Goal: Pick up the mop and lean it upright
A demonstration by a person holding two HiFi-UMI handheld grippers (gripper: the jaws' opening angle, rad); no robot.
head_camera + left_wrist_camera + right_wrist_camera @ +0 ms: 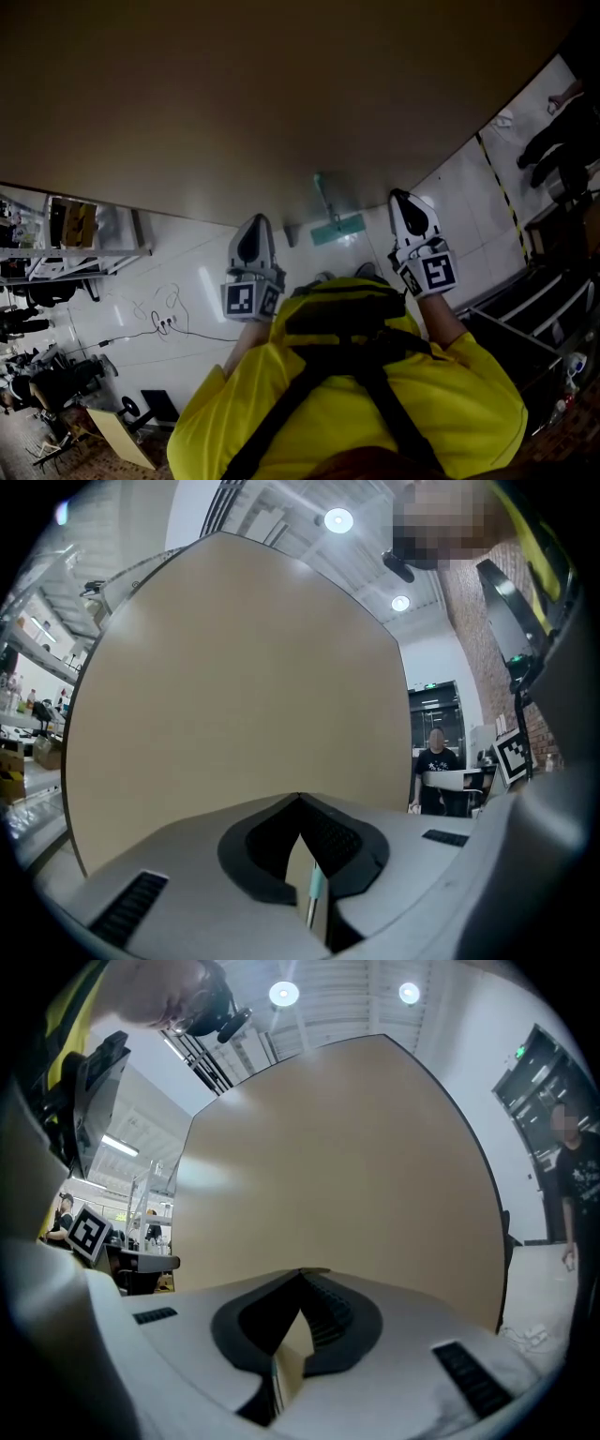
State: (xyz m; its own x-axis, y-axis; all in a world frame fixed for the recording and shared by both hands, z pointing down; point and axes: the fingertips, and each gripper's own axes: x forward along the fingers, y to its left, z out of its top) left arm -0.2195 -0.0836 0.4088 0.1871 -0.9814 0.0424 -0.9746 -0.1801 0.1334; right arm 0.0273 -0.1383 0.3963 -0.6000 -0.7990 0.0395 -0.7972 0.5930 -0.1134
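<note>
The mop stands against the tan wall (281, 103), its teal head (337, 228) on the floor at the wall's foot and its thin handle (322, 195) running up the wall. My left gripper (254, 225) is held up to the left of the mop, clear of it. My right gripper (403, 199) is up at its right, also apart from it. In the left gripper view the gripper (300, 799) has its jaws shut on nothing, and a teal stretch of the mop handle (316, 883) shows past them. In the right gripper view the gripper (302, 1274) is shut too, facing the wall.
White tiled floor (187, 272) with a cable and power strip (165, 323) lies at the left, and shelving (75, 234) beyond it. Dark frames (534, 300) and a striped floor line (497, 178) are at the right. A person in black (437, 761) stands past the wall's edge.
</note>
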